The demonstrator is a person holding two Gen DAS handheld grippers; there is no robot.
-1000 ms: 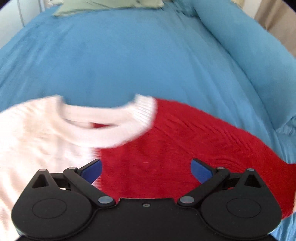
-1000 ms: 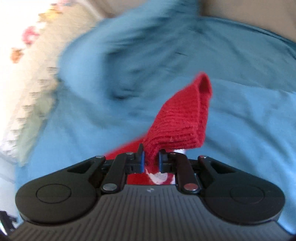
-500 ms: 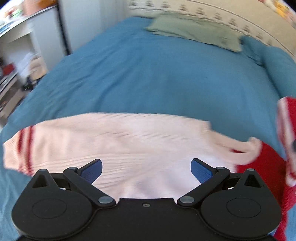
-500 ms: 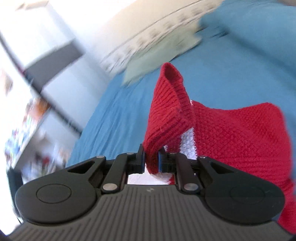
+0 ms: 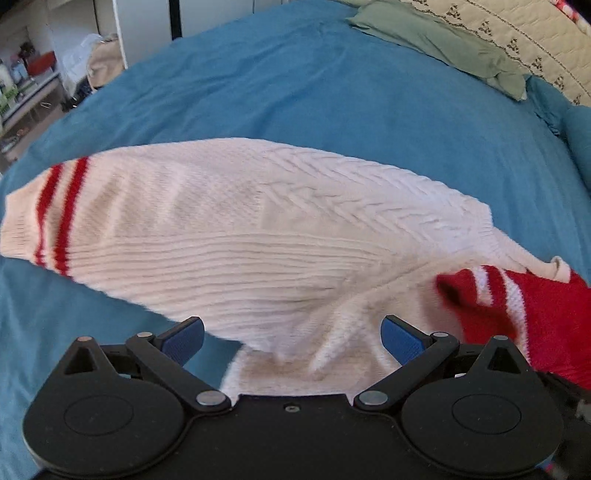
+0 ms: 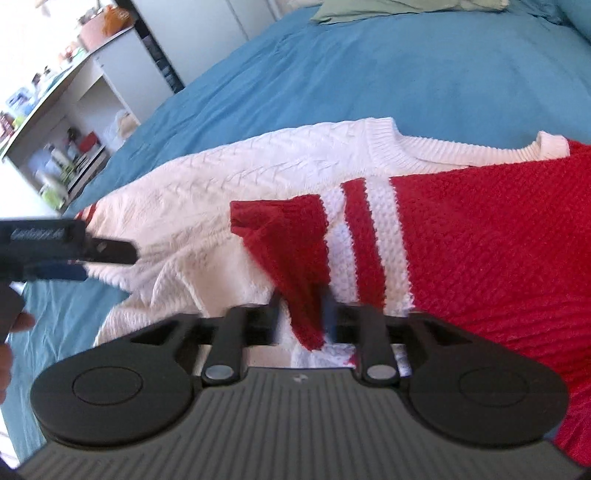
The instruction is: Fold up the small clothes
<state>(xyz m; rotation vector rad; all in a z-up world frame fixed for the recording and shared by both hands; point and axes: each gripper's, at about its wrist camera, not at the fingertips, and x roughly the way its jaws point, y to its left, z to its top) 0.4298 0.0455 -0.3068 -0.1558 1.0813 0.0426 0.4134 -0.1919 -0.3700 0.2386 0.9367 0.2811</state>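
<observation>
A small knit sweater, half white (image 5: 258, 229) and half red (image 6: 498, 251), lies on a blue bedspread (image 5: 332, 96). Its white sleeve with red stripes (image 5: 55, 214) stretches to the left. The red sleeve with white stripes (image 6: 295, 236) is folded across the body. My right gripper (image 6: 303, 310) is shut on the red sleeve's cuff end, low over the sweater. My left gripper (image 5: 291, 332) is open above the white half and holds nothing. It also shows in the right wrist view (image 6: 66, 254) at the left.
A green pillow (image 5: 436, 37) and a patterned cream pillow (image 5: 517, 33) lie at the head of the bed. A white shelf unit with clutter (image 6: 55, 122) stands beyond the bed's left side. A blue pillow (image 5: 580, 136) sits at the right edge.
My right gripper has carried the red sleeve over and down onto the sweater body. My left gripper has swung left, from the collar to above the white half, staying open.
</observation>
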